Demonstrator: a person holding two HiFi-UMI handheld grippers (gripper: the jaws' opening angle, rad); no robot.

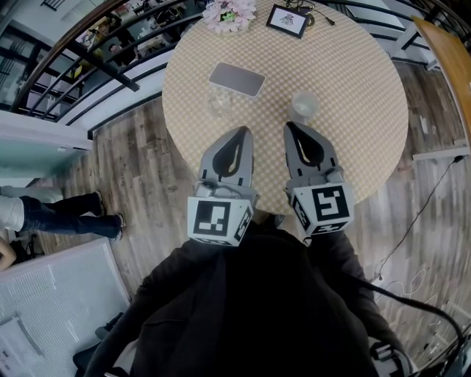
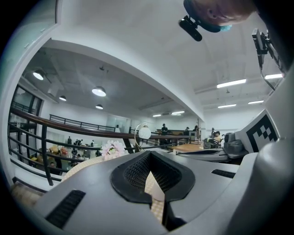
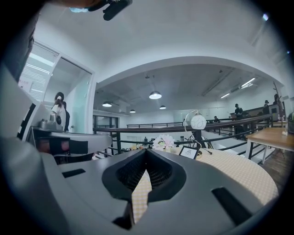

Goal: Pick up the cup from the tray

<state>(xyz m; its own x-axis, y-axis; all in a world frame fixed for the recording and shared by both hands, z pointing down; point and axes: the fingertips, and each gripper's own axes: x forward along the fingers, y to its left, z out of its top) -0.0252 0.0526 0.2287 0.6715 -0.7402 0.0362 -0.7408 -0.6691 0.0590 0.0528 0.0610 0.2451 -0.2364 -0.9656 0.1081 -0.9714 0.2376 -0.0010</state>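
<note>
A flat grey tray point(image 1: 235, 79) lies on the round table point(image 1: 368, 88) with nothing showing on top of it. One clear glass cup point(image 1: 219, 103) stands on the cloth just in front of the tray's left corner. A second clear cup point(image 1: 304, 105) stands to the right. My left gripper point(image 1: 241, 131) is shut and empty, its tip a short way short of the left cup. Just below the right cup my right gripper point(image 1: 290, 125) is shut too, holding nothing. Neither cup appears in the gripper views, where the left gripper point(image 2: 149, 153) and right gripper point(image 3: 145, 151) show closed jaws over checkered cloth.
Pink flowers point(image 1: 229, 13) and a small framed card point(image 1: 287, 20) sit at the table's far edge, with a globe lamp point(image 3: 198, 121) beside them. A railing point(image 1: 110, 66) runs along the left, and a person's legs point(image 1: 59, 213) show on the wooden floor.
</note>
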